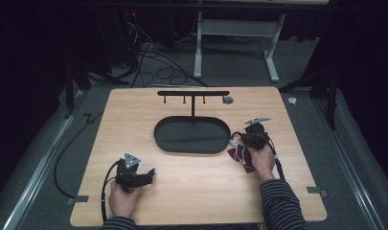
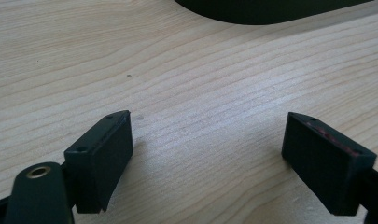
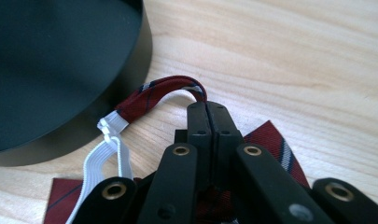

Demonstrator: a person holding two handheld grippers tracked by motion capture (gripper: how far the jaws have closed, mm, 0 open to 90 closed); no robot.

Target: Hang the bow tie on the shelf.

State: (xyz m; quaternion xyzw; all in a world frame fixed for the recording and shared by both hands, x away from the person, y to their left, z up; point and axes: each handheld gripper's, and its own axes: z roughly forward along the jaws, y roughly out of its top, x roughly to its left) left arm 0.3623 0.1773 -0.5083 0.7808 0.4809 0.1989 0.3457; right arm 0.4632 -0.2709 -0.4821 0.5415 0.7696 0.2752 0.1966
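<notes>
Right tongs (image 3: 208, 108), nearest the lens in the right gripper view, are clamped on the red striped loop of a bow tie (image 3: 154, 95) with a white elastic strap (image 3: 102, 156), which lies on the table (image 1: 191, 177) just right of the black oval tray (image 1: 163, 139). Left tongs (image 2: 207, 154) rest near the table's near-left edge, spread wide and holding nothing. Beyond the tray's far side stands a black hook rack (image 1: 193, 93).

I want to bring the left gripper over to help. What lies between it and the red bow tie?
Bare wood of the table, seen in the high view, separates the left gripper from the red bow tie.
</notes>
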